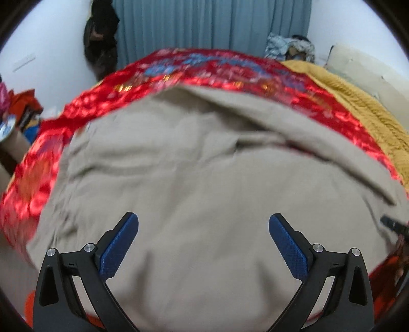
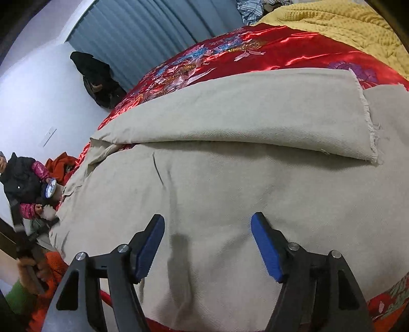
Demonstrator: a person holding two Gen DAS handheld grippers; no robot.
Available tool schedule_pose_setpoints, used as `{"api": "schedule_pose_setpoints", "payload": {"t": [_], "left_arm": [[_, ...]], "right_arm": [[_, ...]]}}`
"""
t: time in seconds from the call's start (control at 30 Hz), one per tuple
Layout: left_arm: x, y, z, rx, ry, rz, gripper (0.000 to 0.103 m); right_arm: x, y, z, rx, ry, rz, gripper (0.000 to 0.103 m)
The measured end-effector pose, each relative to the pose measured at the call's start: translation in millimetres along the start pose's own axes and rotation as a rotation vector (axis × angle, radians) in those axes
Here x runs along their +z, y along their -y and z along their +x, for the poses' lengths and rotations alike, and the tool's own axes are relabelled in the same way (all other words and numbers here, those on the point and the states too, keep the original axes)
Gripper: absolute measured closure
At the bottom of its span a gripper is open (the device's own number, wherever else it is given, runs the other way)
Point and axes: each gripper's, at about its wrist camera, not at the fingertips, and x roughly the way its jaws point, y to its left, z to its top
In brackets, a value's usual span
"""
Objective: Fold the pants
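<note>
Beige pants [image 1: 194, 173] lie spread on a red embroidered satin bedcover [image 1: 204, 69]. In the right wrist view the pants [image 2: 230, 184] show one leg folded across the top, its frayed hem [image 2: 370, 132] at the right. My left gripper [image 1: 203, 222] is open and empty, hovering just above the near part of the fabric. My right gripper [image 2: 207, 222] is open and empty above the lower layer of the pants. The tip of the other gripper [image 1: 393, 226] shows at the right edge of the left wrist view.
A mustard knitted blanket [image 2: 345, 28] lies to the right of the red bedcover [image 2: 268, 48]. Blue curtains [image 1: 209, 23] hang behind the bed. A dark bag [image 2: 99, 79] sits against the wall. A person holding a bowl [image 2: 28, 184] sits at the left, near orange cloth [image 2: 61, 163].
</note>
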Motion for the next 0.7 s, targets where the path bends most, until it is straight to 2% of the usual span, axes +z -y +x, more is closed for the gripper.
{"api": "schedule_pose_setpoints", "payload": {"t": [0.07, 0.13, 0.2, 0.23, 0.3, 0.43, 0.53, 0.57, 0.63, 0.67, 0.7], "left_arm": [[18, 5, 17, 0.005, 0.016, -0.004, 0.001], [20, 6, 42, 0.048, -0.002, 0.004, 0.001], [8, 1, 80, 0.079, -0.108, 0.005, 0.0], [-5, -4, 101, 0.071, -0.175, 0.005, 0.0], [-19, -3, 98, 0.075, -0.088, 0.041, 0.001], [-20, -4, 99, 0.074, -0.089, 0.042, 0.001], [-21, -1, 98, 0.083, -0.082, 0.048, 0.0], [-22, -1, 97, 0.085, -0.078, 0.049, 0.0], [-21, 1, 95, 0.088, -0.07, 0.049, 0.001], [-21, 1, 95, 0.089, -0.069, 0.048, 0.001], [-20, 1, 96, 0.09, -0.074, 0.046, 0.001]], "right_arm": [[2, -2, -3, -0.004, 0.007, 0.003, 0.031], [5, -3, -11, 0.031, 0.035, 0.016, 0.031], [8, -7, -22, 0.09, 0.08, 0.019, 0.031], [9, -8, -26, 0.113, 0.096, 0.018, 0.031], [11, -8, -28, 0.165, 0.105, 0.05, 0.031], [21, 13, -19, 0.178, 0.114, 0.207, 0.031], [35, 44, -11, 0.152, 0.158, 0.405, 0.031], [40, 55, -5, 0.128, 0.158, 0.505, 0.032], [44, 63, 0, 0.115, 0.176, 0.608, 0.036], [46, 65, 0, 0.091, 0.191, 0.649, 0.044], [48, 65, 0, 0.045, 0.208, 0.677, 0.063]]}}
